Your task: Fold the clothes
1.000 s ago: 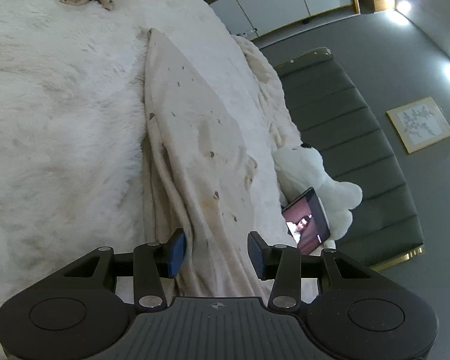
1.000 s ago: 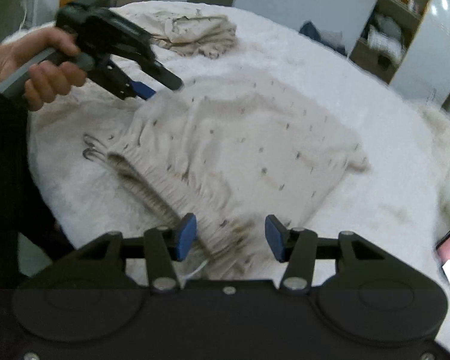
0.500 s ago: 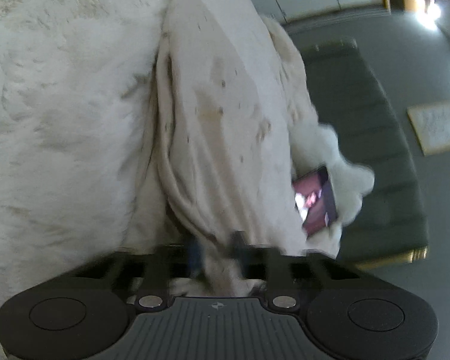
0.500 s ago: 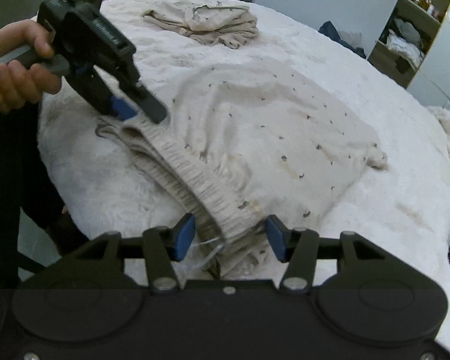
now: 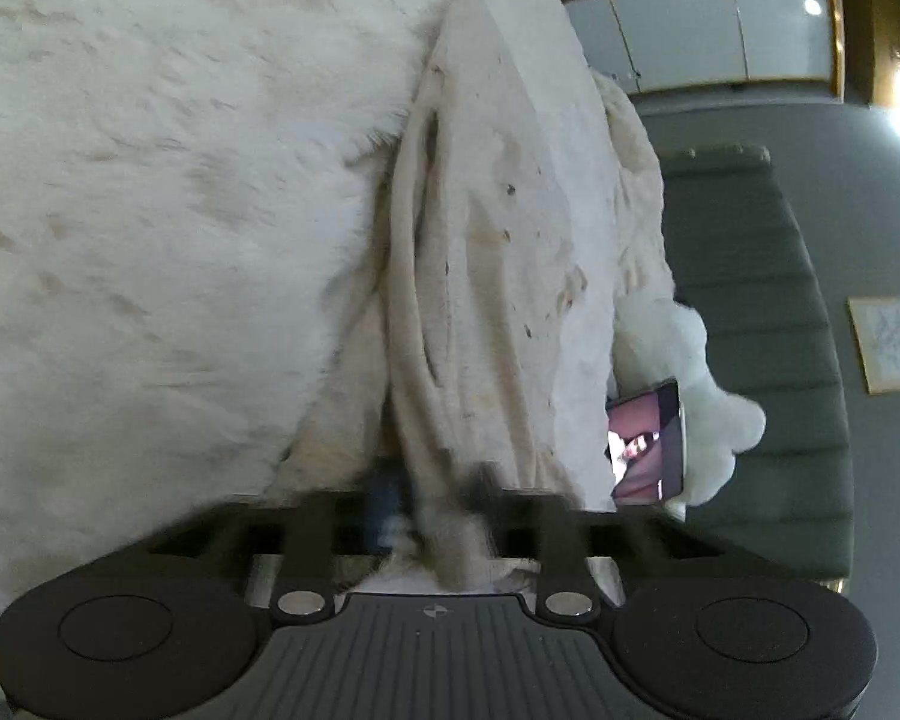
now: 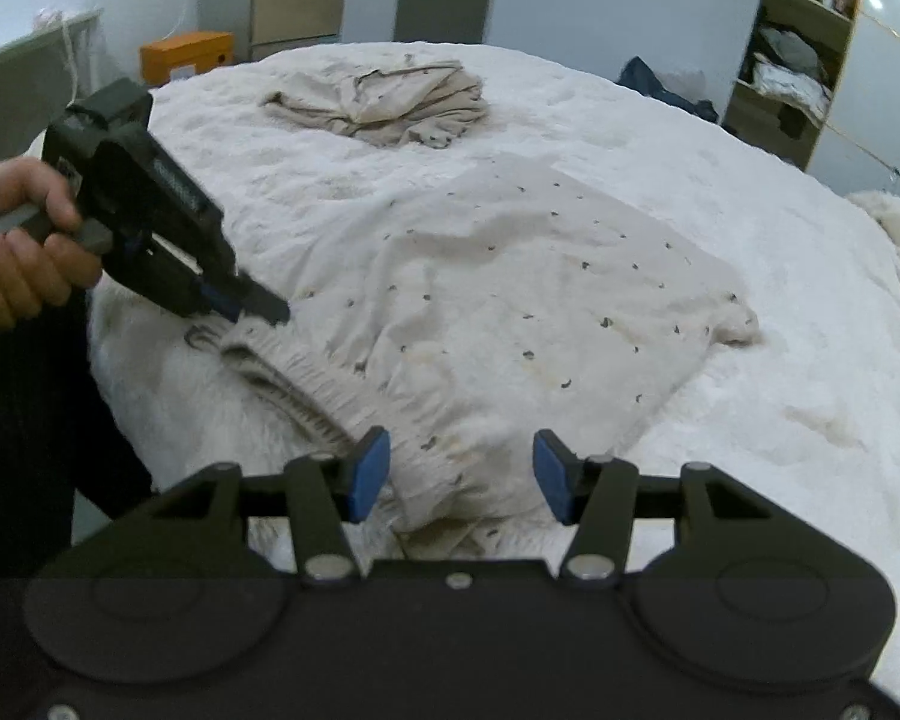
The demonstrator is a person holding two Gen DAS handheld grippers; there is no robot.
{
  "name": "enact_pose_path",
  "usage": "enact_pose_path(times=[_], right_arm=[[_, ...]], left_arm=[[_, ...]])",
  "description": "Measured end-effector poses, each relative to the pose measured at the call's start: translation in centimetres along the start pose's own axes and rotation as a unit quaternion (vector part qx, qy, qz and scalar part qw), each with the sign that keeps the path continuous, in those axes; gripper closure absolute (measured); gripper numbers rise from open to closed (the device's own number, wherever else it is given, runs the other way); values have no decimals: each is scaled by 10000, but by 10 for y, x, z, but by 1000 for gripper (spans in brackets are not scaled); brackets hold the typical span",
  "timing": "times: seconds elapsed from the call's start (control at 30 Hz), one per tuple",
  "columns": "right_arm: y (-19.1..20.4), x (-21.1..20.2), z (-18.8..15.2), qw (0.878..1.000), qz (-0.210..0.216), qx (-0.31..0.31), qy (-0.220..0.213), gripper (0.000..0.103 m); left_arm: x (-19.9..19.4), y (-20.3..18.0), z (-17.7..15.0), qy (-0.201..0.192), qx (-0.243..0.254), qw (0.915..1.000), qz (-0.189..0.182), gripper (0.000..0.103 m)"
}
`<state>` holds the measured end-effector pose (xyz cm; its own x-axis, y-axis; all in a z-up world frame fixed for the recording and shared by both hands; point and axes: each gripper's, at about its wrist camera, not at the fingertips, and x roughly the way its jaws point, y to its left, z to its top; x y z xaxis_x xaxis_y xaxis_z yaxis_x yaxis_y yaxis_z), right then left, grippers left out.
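Garment (image 6: 510, 312) waistband between right tool (image 6: 461, 476) pads

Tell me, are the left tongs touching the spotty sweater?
Touching. In the left wrist view, a bunched fold of the spotty sweater sits between the opening left tongs, against their blurred fingers.

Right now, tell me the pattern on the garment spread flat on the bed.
Cream garment scattered with small dark flecks, clearest in the right wrist view.
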<state>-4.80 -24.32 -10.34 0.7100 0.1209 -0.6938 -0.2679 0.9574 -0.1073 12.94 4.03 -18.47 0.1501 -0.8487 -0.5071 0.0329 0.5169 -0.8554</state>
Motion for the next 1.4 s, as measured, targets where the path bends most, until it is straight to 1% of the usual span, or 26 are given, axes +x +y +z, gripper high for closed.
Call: enact_pose_path(times=[0.1, 0.17, 0.2, 0.23, 0.27, 0.3, 0.33, 0.37, 0.4, 0.43, 0.5, 0.53, 0.57, 0.6, 0.67, 0.7, 0.73, 0.77, 0.83, 0.9, 1.03, 1.07, 1.13, 1.2, 1.27, 1.4], right_arm=[[-17, -6, 4, 9968, 197, 721, -292, 52], [-30, -8, 13, 9909, 285, 1212, -515, 60], [-34, -5, 19, 9897, 241, 1304, -542, 68], [-34, 2, 22, 9904, 173, 1268, -522, 81], [-34, 9, 25, 9911, 105, 1232, -501, 83], [-34, 17, 28, 9917, 37, 1196, -481, 83], [-34, 25, 32, 9922, -27, 1156, -454, 83], [-32, 42, 31, 9936, -44, 1076, -351, 83], [-31, 52, 29, 9946, -62, 998, -268, 83], [-31, 58, 25, 9953, -115, 944, -159, 86], [-37, 81, 4, 9937, -553, 856, 475, 87], [-47, 79, -5, 9901, -717, 1038, 608, 87], [-56, 76, -14, 9861, -869, 1216, 728, 95], [-62, 70, -17, 9841, -904, 1355, 707, 95], [-79, 54, -21, 9797, -892, 1731, 476, 81], [-88, 45, -21, 9767, -854, 1945, 293, 80], [-92, 44, -20, 9752, -857, 2026, 225, 72], [-104, 42, -15, 9685, -892, 2324, -3, 60], [-119, 48, -5, 9590, -946, 2647, -367, 51], [-127, 62, 7, 9581, -1064, 2597, -567, 52], [-142, 106, 37, 9656, -1407, 2130, -490, 63], [-150, 122, 49, 9668, -1495, 2028, -428, 75], [-158, 139, 63, 9671, -1573, 1968, -338, 85], [-172, 162, 79, 9688, -1636, 1853, -192, 85], [-178, 181, 77, 9730, -1562, 1689, 205, 85], [-188, 185, 49, 9663, -1891, 1554, 798, 84]], left_arm=[[-13, -25, 3, -179, 425, 9989, -3, 66], [-21, -57, 5, -476, 1214, 9913, 163, 66], [-22, -72, 4, -608, 1682, 9834, 306, 67], [-19, -89, 0, -747, 2333, 9681, 532, 72], [-8, -105, -4, -825, 3020, 9461, 832, 81], [7, -109, -5, -812, 3332, 9335, 1047, 87], [22, -109, -4, -807, 3532, 9239, 1227, 93], [34, -105, -3, -791, 3691, 9157, 1377, 94], [39, -95, 0, -736, 3754, 9120, 1483, 94], [44, -84, 4, -624, 3701, 9133, 1584, 99], [49, -54, 11, -397, 3415, 9242, 1660, 101], [38, -41, 12, -396, 3233, 9339, 1476, 101], [30, -30, 13, -408, 3089, 9413, 1302, 101], [24, -23, 13, -436, 2997, 9462, 1142, 100], [13, -10, 12, -508, 2767, 9561, 823, 100], [10, -5, 13, -571, 2571, 9624, 670, 100], [7, -1, 14, -634, 2374, 9680, 516, 99], [4, 3, 15, -718, 2197, 9723, 340, 91], [-1, 0, 19, -956, 2112, 9727, 87, 82], [-3, -1, 19, -1119, 2130, 9706, -17, 80], [3, 3, 18, -1064, 1987, 9738, -300, 80], [6, -1, 17, -1029, 2021, 9734, -325, 80], [11, -9, 13, -945, 2207, 9705, -225, 80], [15, -13, 10, -845, 2348, 9683, -126, 80], [20, -15, 10, -780, 2422, 9670, -83, 80], [27, -17, 10, -782, 2446, 9664, -84, 80]])
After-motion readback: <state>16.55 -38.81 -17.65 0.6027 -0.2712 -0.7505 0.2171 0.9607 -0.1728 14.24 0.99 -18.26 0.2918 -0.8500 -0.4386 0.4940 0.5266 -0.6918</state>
